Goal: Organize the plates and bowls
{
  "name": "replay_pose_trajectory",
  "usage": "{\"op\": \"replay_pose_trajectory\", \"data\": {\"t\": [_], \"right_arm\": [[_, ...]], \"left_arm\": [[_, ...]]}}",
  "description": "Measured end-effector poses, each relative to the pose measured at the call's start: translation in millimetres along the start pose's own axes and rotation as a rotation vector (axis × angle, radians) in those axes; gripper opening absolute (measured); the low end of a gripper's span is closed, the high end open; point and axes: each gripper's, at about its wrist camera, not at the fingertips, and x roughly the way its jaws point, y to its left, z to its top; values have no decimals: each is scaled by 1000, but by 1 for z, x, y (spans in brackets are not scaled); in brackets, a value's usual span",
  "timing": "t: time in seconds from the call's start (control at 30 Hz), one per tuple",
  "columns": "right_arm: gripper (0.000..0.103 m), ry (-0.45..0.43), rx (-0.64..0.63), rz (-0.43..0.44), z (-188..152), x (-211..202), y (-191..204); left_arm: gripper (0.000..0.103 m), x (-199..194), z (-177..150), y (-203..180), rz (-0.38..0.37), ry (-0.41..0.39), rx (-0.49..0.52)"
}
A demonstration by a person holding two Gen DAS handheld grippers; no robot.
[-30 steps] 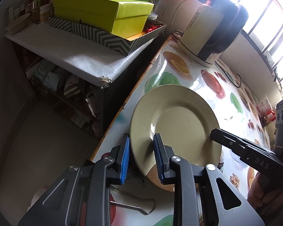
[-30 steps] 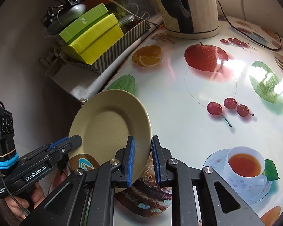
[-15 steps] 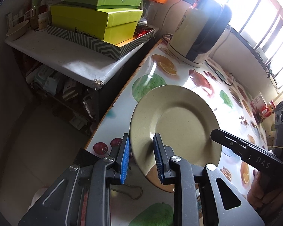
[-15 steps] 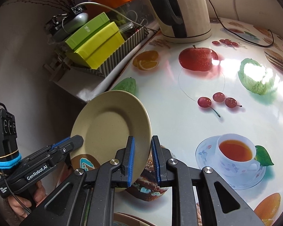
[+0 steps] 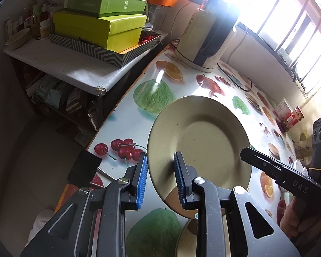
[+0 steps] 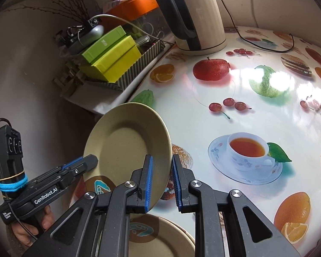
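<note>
Above the table (image 6: pixel 256 115), both hand-held grippers pinch the tilted plate (image 5: pixel 201 141).

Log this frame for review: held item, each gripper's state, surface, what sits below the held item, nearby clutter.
held item: beige plate, tilted, lifted off the table
left gripper: shut on plate's near rim
right gripper: shut on plate's opposite rim
surface: fruit-print table
below: second plate lying on table
nearby: kettle, green boxes on side shelf
</note>
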Motion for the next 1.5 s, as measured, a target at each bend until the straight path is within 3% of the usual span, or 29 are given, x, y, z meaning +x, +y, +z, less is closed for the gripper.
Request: {"op": "replay_pose_trajectory", "data": {"t": [0.73,1.5], "right_arm": [[18,-62,36,-29,-57,-58,-8],[18,-33,80,-31,-101,-59,-14]], "left_arm": [[26,-24,-48,-29,-43,14,50],[26,-22,-85,-30,-33,71,57]]}}
